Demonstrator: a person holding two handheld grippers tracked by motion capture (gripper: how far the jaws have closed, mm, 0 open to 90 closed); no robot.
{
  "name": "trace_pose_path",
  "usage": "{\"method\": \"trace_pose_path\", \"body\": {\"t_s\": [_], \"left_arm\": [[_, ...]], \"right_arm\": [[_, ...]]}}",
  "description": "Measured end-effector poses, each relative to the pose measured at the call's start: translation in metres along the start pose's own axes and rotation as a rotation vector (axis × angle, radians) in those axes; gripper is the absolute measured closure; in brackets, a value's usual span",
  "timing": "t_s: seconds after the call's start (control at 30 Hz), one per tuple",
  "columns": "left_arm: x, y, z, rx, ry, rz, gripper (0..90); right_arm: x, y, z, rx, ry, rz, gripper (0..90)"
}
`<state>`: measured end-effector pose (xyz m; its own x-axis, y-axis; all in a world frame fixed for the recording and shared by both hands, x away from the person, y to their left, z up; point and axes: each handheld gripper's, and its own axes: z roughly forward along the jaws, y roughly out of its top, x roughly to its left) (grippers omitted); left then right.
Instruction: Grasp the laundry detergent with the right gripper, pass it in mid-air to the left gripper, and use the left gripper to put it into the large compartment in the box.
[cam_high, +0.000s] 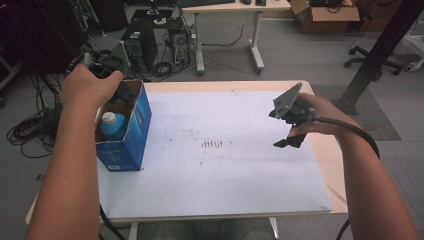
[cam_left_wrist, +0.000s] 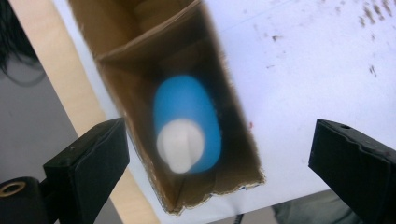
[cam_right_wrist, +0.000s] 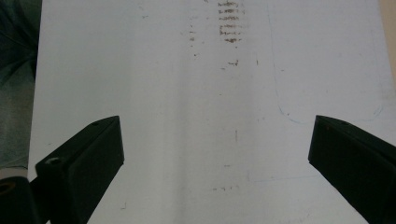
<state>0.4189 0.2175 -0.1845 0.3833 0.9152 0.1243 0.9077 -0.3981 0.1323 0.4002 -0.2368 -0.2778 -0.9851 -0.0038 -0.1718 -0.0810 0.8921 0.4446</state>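
— So, what is the left gripper (cam_left_wrist: 219, 163) doing?

— Hanging over the box (cam_high: 131, 131), jaws spread wide and gripping nothing. The bottle (cam_left_wrist: 187, 123) is standing inside the box, below and between the jaws — white cap up, touching neither pad.

— And the right gripper (cam_right_wrist: 217, 161)?

— Its jaws are gaping wide too, holding nothing. Between them lies just the white sheet (cam_right_wrist: 187, 121), with brown smudges lying ahead of the tips. The box is sitting well apart from that gripper.

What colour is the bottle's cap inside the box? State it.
White, on a blue bottle; the cap shows best in the left gripper view, though blurred.
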Motion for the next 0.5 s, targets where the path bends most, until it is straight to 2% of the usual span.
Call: {"method": "trace_pose_path", "body": {"t_s": [0.23,0.33,0.43,0.5], "left_arm": [[-0.026,0.012,-0.011,-0.018,-0.03,0.163,5.5],[-0.041,0.018,-0.012,0.009,-0.042,0.222,5.6],[-0.054,0.022,-0.012,0.013,-0.055,0.277,5.7],[-0.062,0.025,-0.012,0.023,-0.056,0.328,5.7]], "right_arm": [[0.0,-0.002,0.0,0.002,-0.002,0.005,3.4],[0.0,-0.003,0.001,0.006,0.003,0.006,3.4],[0.0,-0.004,0.003,0.009,0.006,0.011,3.4],[0.0,-0.005,0.004,0.01,0.007,0.012,3.4]]}}
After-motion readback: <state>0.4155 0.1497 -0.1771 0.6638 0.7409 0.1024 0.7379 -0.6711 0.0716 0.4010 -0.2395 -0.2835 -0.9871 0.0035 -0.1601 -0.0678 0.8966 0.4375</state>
